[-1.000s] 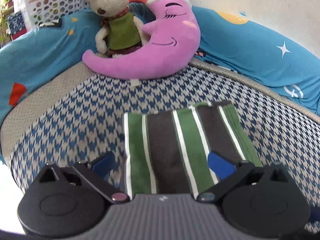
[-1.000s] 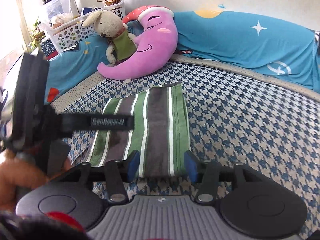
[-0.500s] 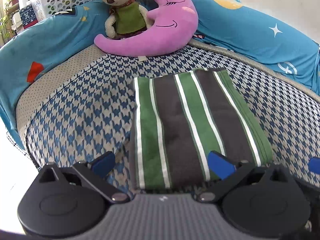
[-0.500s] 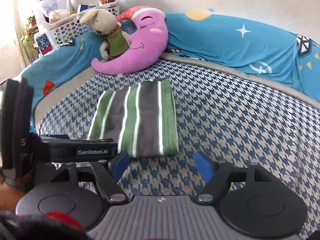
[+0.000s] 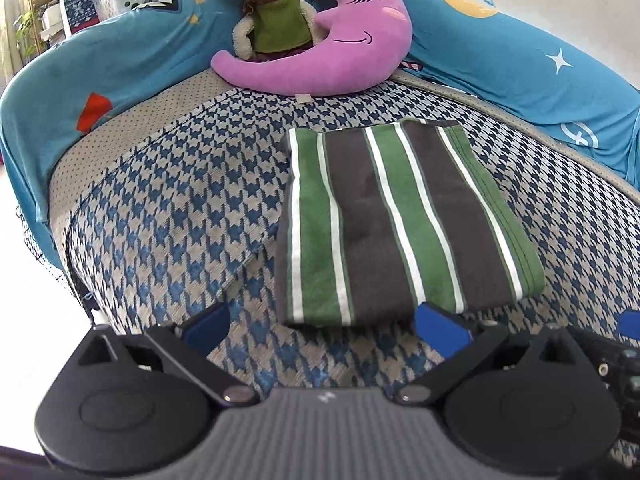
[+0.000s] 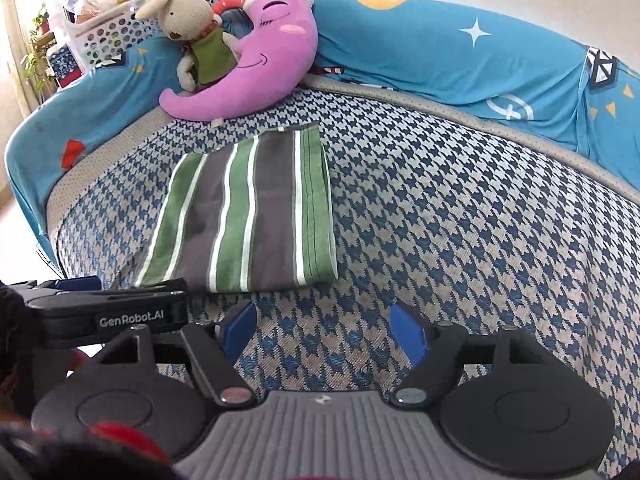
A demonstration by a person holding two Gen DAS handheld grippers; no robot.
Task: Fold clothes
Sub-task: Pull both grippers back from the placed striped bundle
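Green, grey and white stripes run the length of the folded garment (image 5: pixel 400 220), which lies flat as a neat rectangle on the blue-and-beige houndstooth cover (image 5: pixel 168 216) of the sofa seat. Its near edge sits just in front of both tools, and neither touches it.

From the left wrist view, the left tool (image 5: pixel 324 330) hovers over the seat with its blue pads (image 5: pixel 440 330) spread wide and nothing between them but the houndstooth cover; the near edge of the garment lies just past the pads. A blue pad of the other tool shows at the right edge of that view.

From the right wrist view, the right tool (image 6: pixel 324 332) is also released. Its jaws have just been opening, and only bare cover shows in the gap. The garment lies ahead and to its left, apart from the pads.

At the back of the seat, a pink moon cushion (image 5: pixel 320 60) leans on the blue patterned backrest cover (image 5: pixel 520 64), with a plush rabbit (image 5: pixel 268 12) in a green vest resting against it. A white perforated basket (image 6: pixel 116 32) stands behind.
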